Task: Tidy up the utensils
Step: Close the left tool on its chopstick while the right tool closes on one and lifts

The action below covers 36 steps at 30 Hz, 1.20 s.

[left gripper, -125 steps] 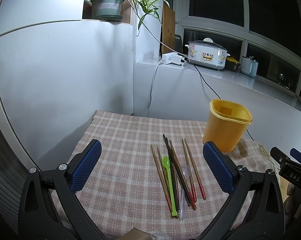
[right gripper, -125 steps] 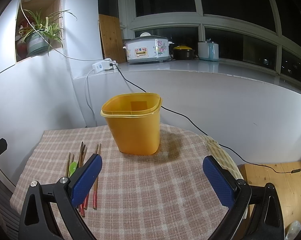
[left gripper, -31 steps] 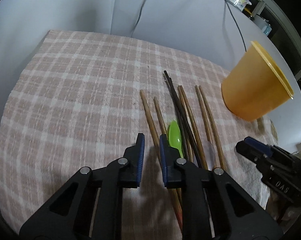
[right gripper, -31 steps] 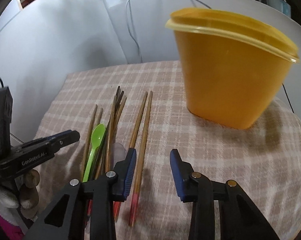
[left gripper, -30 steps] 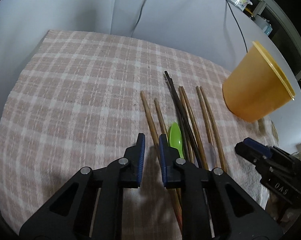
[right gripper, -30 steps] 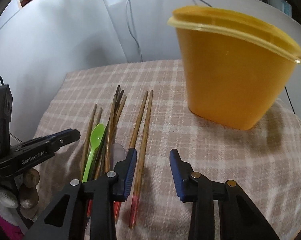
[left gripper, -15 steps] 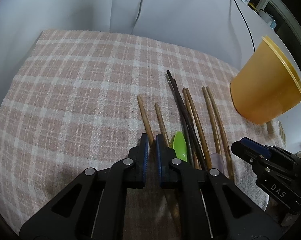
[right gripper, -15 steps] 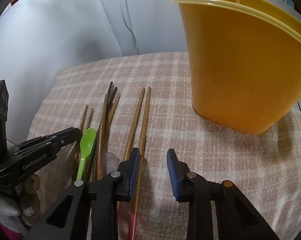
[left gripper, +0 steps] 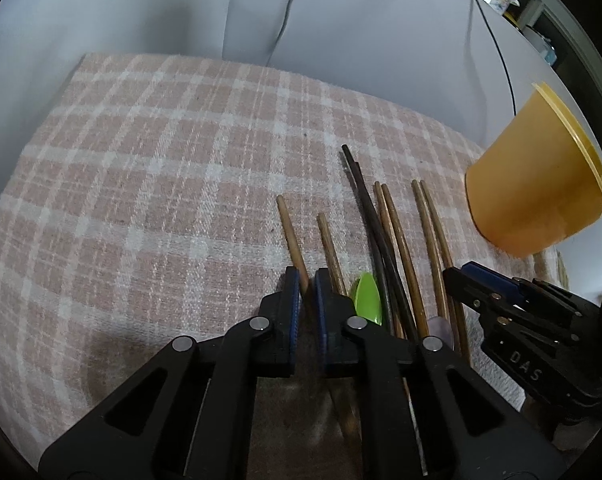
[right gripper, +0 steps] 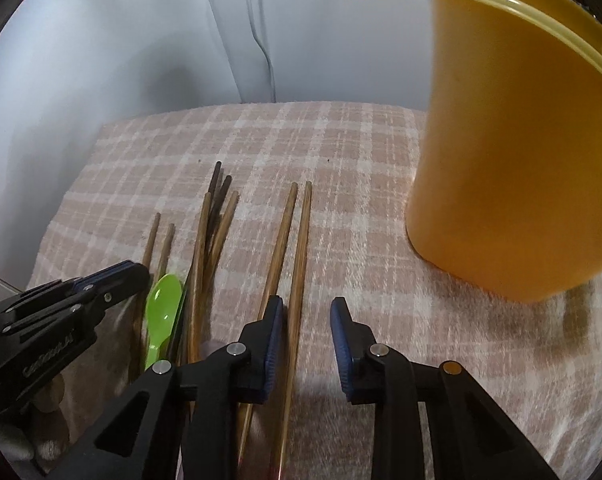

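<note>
Closest to the lens, the left gripper (left gripper: pixel 307 280) had its blue pads drawn nearly together around the leftmost chopstick (left gripper: pixel 291 228), which ran through the narrow gap; whether the pads were truly pinching it could not be told. The right gripper (right gripper: pixel 305 312) stood partly open, its jaws set around the outermost brown chopstick (right gripper: pixel 299 256) on the far right of the row, with its left pad just beside that stick's neighbour. Between the two tools lay the rest of the utensils: a green spoon (right gripper: pixel 164 304), dark chopsticks (left gripper: pixel 371 208) and more brown ones, packed side by side. That crowding seemed the main risk: a closing pad could catch a neighbouring stick or drag one askew, and a thin round stick could roll or slip out of a light grip on lifting. Beyond them the yellow container (right gripper: pixel 513 152) stood upright, near the sticks' far ends. Everything rested on a pink checked cloth (left gripper: pixel 161 168), soft enough to bunch under a pad, and behind it rose a white wall (left gripper: pixel 181 12) with a hanging cable (right gripper: pixel 263 56).
</note>
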{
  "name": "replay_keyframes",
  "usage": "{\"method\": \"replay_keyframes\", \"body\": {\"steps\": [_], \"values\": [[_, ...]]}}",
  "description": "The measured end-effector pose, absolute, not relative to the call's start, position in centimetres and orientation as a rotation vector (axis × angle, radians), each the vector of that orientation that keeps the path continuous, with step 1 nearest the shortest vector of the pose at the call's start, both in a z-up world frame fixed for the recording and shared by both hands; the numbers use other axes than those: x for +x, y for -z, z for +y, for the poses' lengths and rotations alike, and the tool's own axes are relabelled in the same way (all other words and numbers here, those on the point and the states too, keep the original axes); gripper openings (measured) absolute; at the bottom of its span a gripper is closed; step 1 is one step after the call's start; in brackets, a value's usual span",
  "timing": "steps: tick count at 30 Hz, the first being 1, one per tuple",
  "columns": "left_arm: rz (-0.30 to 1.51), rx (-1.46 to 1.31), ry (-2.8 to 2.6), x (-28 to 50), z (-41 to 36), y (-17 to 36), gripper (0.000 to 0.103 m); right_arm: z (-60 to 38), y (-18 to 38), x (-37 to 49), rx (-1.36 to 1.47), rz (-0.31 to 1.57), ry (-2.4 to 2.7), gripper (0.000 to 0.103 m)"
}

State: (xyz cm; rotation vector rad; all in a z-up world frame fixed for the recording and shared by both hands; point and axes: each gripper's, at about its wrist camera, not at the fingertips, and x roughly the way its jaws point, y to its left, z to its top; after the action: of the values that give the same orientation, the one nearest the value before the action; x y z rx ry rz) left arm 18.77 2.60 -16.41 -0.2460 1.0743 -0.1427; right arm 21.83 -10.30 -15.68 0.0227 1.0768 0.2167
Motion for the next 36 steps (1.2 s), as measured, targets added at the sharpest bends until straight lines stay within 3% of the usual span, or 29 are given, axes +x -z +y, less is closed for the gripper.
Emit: {"method": "replay_keyframes", "body": {"steps": [5,7,23,36], "values": [[1.065,-0.256,0.154,19.1,2.8,16.7,0.008,-9.3,15.9,23.0,0.006,1.088,-0.202,0.018],[1.065,-0.281,0.160,19.2,3.4,16.7,0.006,-9.1,15.8,23.2,0.026,1.034,-0.210,0.005],[0.973,-0.337,0.183,16.7,8.2,12.5,0.003,-10.4,11.5,20.1,0.117,0.951,-0.347,0.004],[0.755,-0.297,0.278,13.4,6.2,3.2,0.003,-14.3,5.7,15.0,0.146,0.807,-0.382,0.004]]}}
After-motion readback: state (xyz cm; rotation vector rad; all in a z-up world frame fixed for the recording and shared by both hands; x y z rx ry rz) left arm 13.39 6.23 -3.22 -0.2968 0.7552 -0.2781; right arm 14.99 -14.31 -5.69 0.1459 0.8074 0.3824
